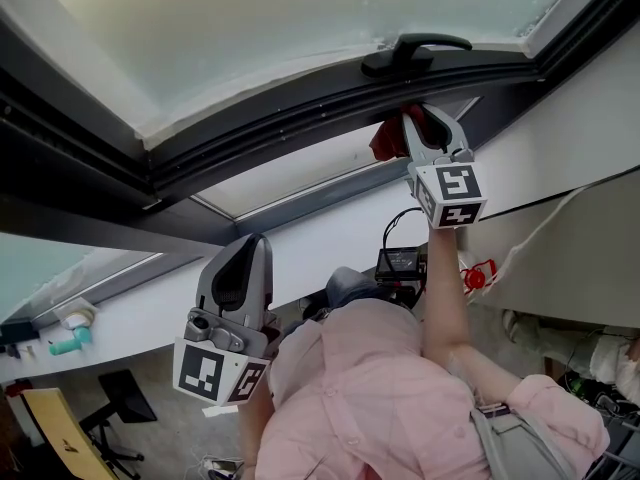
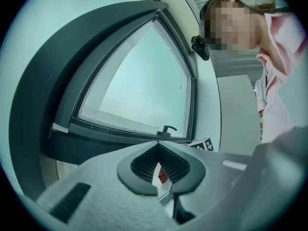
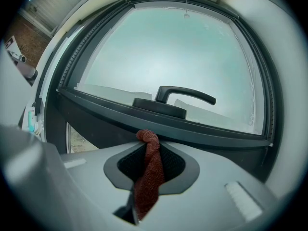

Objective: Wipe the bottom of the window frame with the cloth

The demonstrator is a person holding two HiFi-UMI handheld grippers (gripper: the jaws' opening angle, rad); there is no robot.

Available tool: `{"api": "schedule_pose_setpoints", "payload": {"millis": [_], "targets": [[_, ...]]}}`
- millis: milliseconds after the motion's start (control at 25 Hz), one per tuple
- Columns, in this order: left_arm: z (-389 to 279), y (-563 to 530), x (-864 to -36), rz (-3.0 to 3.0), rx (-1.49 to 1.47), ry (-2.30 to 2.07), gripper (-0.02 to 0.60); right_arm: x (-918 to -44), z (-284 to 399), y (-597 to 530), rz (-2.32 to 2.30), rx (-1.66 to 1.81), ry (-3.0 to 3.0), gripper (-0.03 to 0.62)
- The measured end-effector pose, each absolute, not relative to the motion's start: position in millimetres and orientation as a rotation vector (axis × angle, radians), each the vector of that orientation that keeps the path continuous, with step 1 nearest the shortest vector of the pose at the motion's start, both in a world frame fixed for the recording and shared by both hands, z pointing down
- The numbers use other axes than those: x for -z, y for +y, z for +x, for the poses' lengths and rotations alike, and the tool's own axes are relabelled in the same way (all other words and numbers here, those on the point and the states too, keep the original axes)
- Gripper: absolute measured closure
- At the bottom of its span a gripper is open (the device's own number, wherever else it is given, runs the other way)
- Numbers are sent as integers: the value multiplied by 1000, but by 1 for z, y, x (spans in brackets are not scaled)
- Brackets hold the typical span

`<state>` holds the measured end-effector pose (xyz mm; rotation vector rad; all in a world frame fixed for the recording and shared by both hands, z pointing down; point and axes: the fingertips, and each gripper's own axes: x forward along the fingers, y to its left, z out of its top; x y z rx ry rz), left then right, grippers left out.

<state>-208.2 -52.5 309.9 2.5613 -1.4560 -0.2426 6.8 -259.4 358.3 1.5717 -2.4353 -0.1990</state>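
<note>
The right claw (image 1: 430,126) is raised to the open window and grips a rust-red cloth (image 1: 386,138) between its two jaws. In the right gripper view the cloth (image 3: 148,174) runs down the middle of the claw (image 3: 150,142), pinched between the dark ribbed pads. Its rolled upper end pokes out past the tips and touches the lower edge of the dark window frame (image 3: 211,133). This spot is just below the black handle (image 3: 185,94), which sits on the frame's bottom rail with its lever pointing to the right. Pale frosted glass (image 3: 163,52) fills the area above the rail.

In the head view the frame (image 1: 290,123) crosses the picture on a slant, with the handle (image 1: 415,53) on top of it and the cloth bunched just under it.

The left claw (image 1: 250,243) hangs lower, well apart from the window and close to the person's pink shirt (image 1: 380,388). In the left gripper view its tips (image 2: 157,146) meet and hold nothing. A small red patch shows through the gap lower down, but what it is cannot be told.
</note>
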Motion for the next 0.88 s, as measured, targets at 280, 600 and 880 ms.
{"api": "schedule_pose_setpoints", "payload": {"millis": [280,600,880], "targets": [[-212,-40,-305,2541,243,-1513,581,-358,8,-258,1585,181,-2424,530],[-216,-23,-309,2507,229,-1500,581,-358,8,-258,1605,166,-2428,530],[-223,-6,-320,2511,204,-1418,581,-356,9,-259,1685,171,-2352,530]]}}
